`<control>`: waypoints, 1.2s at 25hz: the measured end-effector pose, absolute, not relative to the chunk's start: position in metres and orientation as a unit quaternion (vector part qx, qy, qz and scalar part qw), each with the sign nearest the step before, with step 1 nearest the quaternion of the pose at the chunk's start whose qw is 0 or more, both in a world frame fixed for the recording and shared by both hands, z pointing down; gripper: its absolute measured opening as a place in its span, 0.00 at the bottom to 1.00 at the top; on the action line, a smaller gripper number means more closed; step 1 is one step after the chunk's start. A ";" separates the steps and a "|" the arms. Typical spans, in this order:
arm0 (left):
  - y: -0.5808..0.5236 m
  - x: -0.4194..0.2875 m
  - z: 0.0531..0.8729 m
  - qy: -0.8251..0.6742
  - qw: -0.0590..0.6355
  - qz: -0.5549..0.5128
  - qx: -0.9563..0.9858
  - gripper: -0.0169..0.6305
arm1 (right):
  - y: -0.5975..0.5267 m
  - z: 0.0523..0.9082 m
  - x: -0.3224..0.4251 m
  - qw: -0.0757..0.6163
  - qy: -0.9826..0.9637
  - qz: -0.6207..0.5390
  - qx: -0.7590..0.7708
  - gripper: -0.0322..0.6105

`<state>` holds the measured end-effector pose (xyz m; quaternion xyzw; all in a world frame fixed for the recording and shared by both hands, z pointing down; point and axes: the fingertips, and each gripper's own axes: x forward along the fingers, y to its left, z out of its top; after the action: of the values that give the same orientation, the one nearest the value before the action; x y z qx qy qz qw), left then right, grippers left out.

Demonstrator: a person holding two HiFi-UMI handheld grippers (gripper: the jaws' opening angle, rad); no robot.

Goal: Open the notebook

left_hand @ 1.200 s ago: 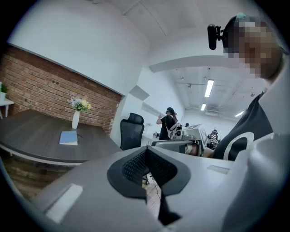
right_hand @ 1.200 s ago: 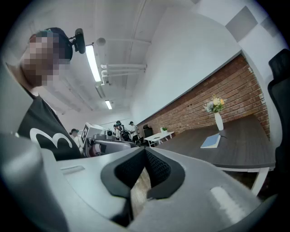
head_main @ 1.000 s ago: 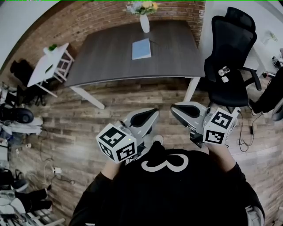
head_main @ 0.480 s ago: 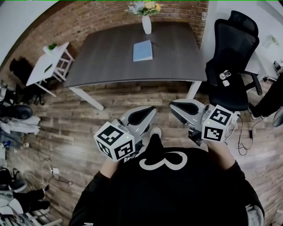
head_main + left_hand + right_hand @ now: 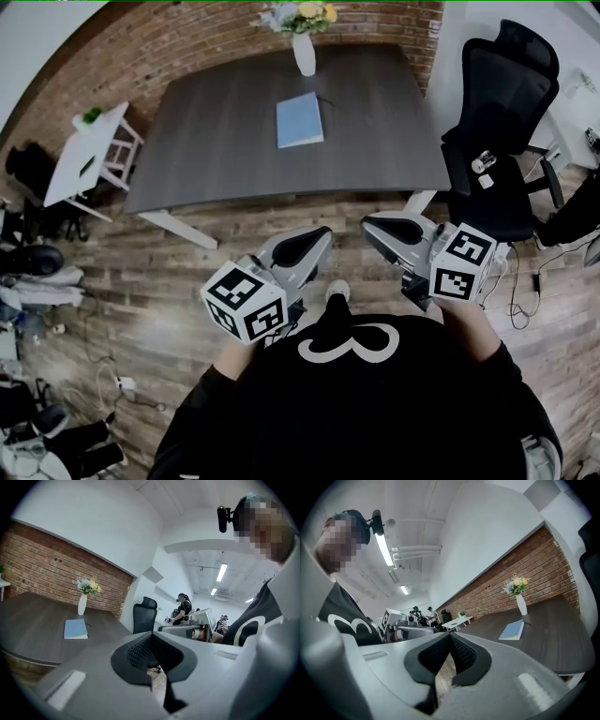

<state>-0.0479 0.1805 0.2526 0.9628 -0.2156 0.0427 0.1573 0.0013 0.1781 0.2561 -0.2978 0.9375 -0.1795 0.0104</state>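
Note:
A light-blue notebook [image 5: 299, 120] lies closed on the far half of a dark table [image 5: 216, 131]; it also shows in the left gripper view [image 5: 75, 629] and the right gripper view [image 5: 512, 630]. My left gripper [image 5: 317, 234] and right gripper [image 5: 373, 225] are held side by side over the wooden floor, well short of the table's near edge. Both point towards the table. In each gripper view the jaws meet at the tips, the left gripper [image 5: 151, 638] and the right gripper [image 5: 450, 637] shut with nothing between them.
A white vase with flowers [image 5: 304, 52] stands just behind the notebook. A black office chair [image 5: 497, 122] stands at the table's right end, a small white side table [image 5: 89, 150] at its left. Cables and bags litter the floor at the left. Other people stand further back.
The table and notebook have drawn nearer and appear larger in the head view. Both grippers keep their places in front of the body and stay shut.

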 end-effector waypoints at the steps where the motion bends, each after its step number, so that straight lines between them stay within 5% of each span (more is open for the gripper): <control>1: 0.167 -0.047 0.254 -0.213 0.161 0.044 0.963 0.05 | 0.165 0.257 0.002 0.011 0.936 -0.184 -0.301 0.05; 14: -0.003 -0.041 0.265 -0.170 0.169 0.067 0.969 0.05 | 0.003 0.269 0.012 0.006 0.912 -0.211 -0.352 0.05; 30: -0.076 -0.024 0.288 -0.176 0.150 0.084 0.969 0.05 | -0.060 0.289 0.034 0.009 0.899 -0.228 -0.374 0.05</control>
<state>-0.0243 -0.0762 0.2877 0.9692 -0.1761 0.0844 0.1502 0.0339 -0.0598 0.2888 -0.3741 0.8988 -0.2283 0.0091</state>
